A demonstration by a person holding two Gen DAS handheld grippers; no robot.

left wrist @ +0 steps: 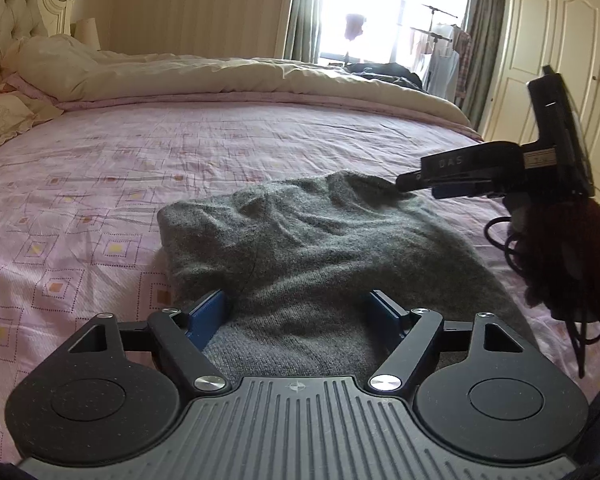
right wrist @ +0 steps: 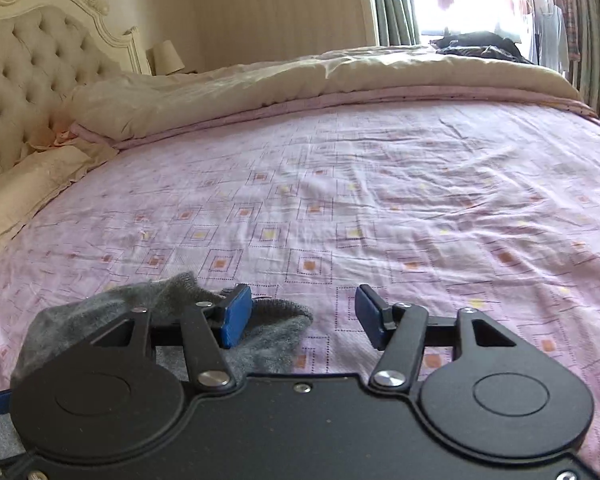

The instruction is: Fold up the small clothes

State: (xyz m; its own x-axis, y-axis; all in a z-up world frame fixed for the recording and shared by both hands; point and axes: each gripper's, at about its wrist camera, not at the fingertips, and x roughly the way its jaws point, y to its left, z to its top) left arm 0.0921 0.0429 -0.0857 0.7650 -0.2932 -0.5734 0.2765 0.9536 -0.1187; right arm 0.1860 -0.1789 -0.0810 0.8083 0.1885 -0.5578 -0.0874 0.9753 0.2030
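A grey knitted garment (left wrist: pixel 300 240) lies crumpled on the pink patterned bedsheet (left wrist: pixel 120 152). My left gripper (left wrist: pixel 304 312) is open, its blue pads straddling the garment's near part just above the cloth. My right gripper (left wrist: pixel 404 184) comes in from the right, its tip at the garment's far right edge. In the right wrist view the right gripper (right wrist: pixel 302 316) is open; a corner of the grey garment (right wrist: pixel 172 296) lies under and beside its left finger (right wrist: pixel 236 316), and the sheet (right wrist: pixel 340 184) stretches ahead.
A cream duvet (left wrist: pixel 220 76) is bunched along the far side of the bed. A tufted headboard (right wrist: pixel 32 80) and pillows are at the left. A white wardrobe (left wrist: pixel 560 48) stands right; dark clothes (right wrist: pixel 476 46) lie by the window.
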